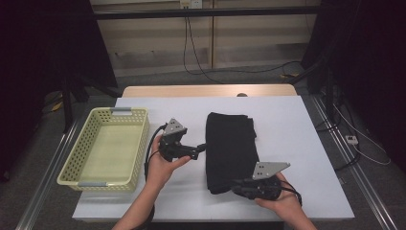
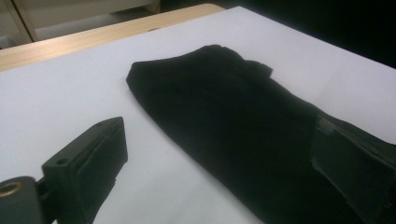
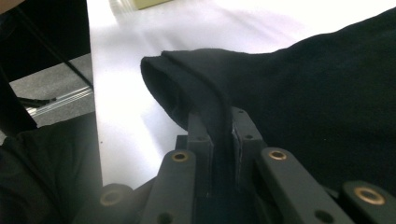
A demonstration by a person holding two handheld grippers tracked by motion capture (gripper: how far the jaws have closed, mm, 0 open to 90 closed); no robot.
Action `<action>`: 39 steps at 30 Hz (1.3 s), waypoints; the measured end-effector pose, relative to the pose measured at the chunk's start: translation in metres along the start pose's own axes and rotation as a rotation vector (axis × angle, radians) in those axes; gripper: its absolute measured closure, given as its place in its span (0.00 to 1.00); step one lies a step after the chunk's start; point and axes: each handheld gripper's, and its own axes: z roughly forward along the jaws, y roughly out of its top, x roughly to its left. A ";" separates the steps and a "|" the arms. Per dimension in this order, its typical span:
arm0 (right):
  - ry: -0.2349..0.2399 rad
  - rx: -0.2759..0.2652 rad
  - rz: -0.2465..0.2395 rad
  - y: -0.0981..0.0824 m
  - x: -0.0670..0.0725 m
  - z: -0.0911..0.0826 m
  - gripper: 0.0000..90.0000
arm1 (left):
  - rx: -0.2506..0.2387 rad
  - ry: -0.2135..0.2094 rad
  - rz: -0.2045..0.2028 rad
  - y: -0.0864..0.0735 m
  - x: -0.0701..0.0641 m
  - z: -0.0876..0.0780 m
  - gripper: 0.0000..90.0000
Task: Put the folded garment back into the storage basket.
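Right tool point(image 3: 219, 126) clamped on black cloth's point(image 1: 231, 148) near edge; left tool point(image 2: 224, 158) wide, apparently straddling it.

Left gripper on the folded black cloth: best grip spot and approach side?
Take the long edge of the folded black cloth nearest the left gripper, coming in low from the basket side. The cloth lies flat, so only an edge offers a lip the jaws can straddle. The right gripper is already shut on the near corner, so a hold farther up that edge probably balances it.
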 end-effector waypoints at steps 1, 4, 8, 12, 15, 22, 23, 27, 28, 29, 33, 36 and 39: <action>0.003 0.000 -0.001 0.000 0.000 0.001 0.90 | 0.009 0.001 -0.010 0.001 0.002 0.003 0.06; 0.014 0.002 -0.008 -0.001 0.001 0.002 0.90 | 0.023 0.000 -0.015 0.003 0.009 0.014 0.10; 0.028 -0.004 -0.005 0.000 0.002 0.002 0.90 | 0.051 0.004 -0.034 0.005 0.016 0.027 0.12; 0.038 -0.010 -0.002 -0.001 0.001 0.004 0.90 | 0.075 0.022 -0.036 0.007 0.023 0.042 0.16; 0.051 -0.012 0.000 -0.001 0.000 0.004 0.90 | 0.085 0.034 -0.050 0.009 0.028 0.054 0.18; 0.086 -0.010 -0.006 -0.004 0.001 0.004 0.90 | 0.116 0.035 -0.059 0.013 0.039 0.080 0.25; 0.101 -0.011 -0.002 -0.004 0.001 0.004 0.90 | 0.130 0.044 -0.040 0.014 0.040 0.085 0.26; 0.119 -0.009 -0.020 -0.004 0.006 0.004 0.90 | 0.160 0.074 -0.059 0.015 0.047 0.107 0.29; 0.120 -0.011 -0.018 -0.003 0.007 0.004 0.90 | 0.173 0.064 -0.057 0.015 0.048 0.110 0.32; 0.123 -0.015 -0.021 -0.003 0.008 0.004 0.90 | 0.173 0.064 -0.057 0.015 0.048 0.110 0.37; 0.123 -0.020 -0.015 -0.005 0.008 0.002 0.90 | 0.202 0.077 -0.038 0.011 0.046 0.125 0.38; 0.115 -0.019 -0.015 -0.006 0.008 0.002 0.89 | 0.222 0.082 -0.037 0.008 0.043 0.132 0.40; 0.097 -0.015 -0.017 -0.007 0.011 0.001 0.89 | 0.216 0.080 -0.043 0.008 0.035 0.133 0.53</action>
